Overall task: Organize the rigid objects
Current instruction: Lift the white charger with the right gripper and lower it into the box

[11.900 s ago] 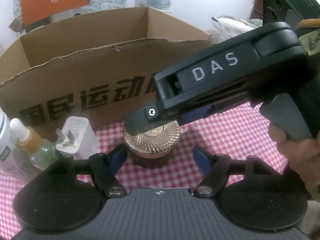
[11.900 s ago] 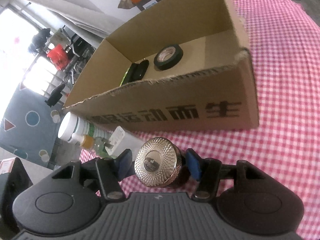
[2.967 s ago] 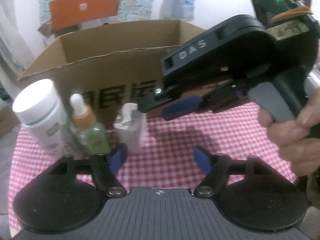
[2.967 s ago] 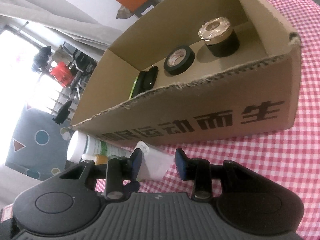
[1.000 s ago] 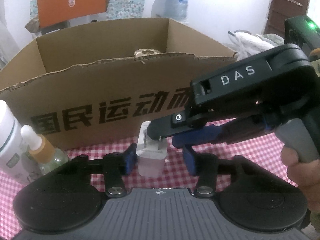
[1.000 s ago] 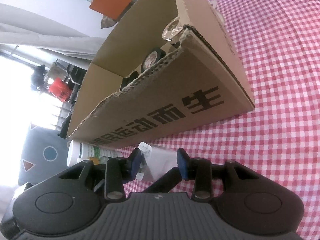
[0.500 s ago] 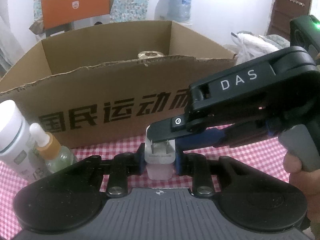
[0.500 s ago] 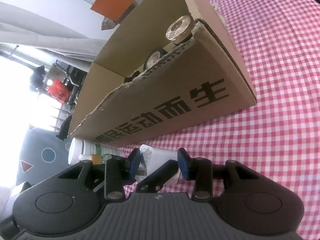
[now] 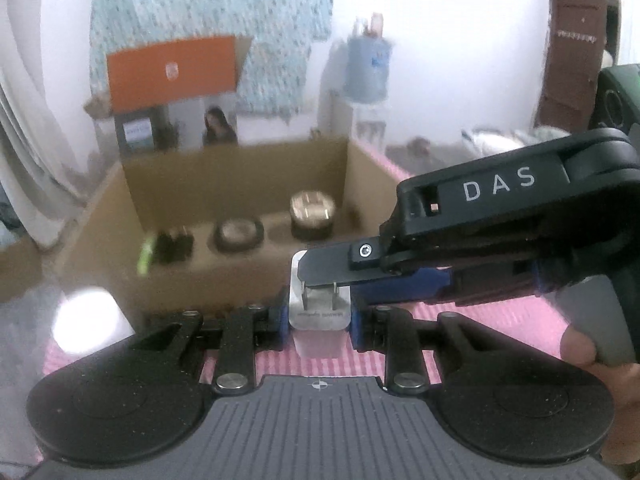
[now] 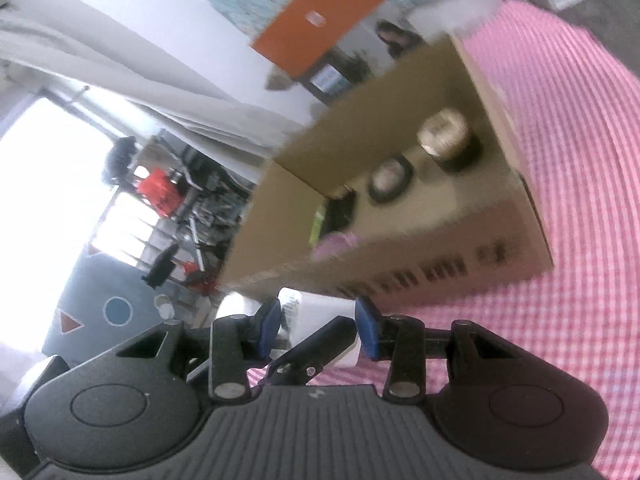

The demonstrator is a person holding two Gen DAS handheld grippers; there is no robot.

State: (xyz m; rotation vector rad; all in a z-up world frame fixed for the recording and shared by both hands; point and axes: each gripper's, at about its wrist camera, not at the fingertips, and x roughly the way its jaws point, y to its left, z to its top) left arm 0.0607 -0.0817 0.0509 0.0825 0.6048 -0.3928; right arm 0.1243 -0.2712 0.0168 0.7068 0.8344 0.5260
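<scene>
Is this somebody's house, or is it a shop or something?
Most likely a home. A table with a pink checked tablecloth holds a cardboard box for tidying small things. Behind it are curtains, a patterned cloth hanging on the wall and a big water bottle.

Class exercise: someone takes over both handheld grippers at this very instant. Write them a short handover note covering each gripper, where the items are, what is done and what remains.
Left gripper: shut on the white charger, prongs facing up.
Right gripper: also shut on the charger, gripping it from the side.
The charger is held in front of the cardboard box, not yet inside.
Done: gold-lidded jar, tape roll and a dark green-edged item sit in a row in the box.
Left: place the charger in the box. A white bottle stands outside the box at the left, blurred; it probably goes in too.
</scene>
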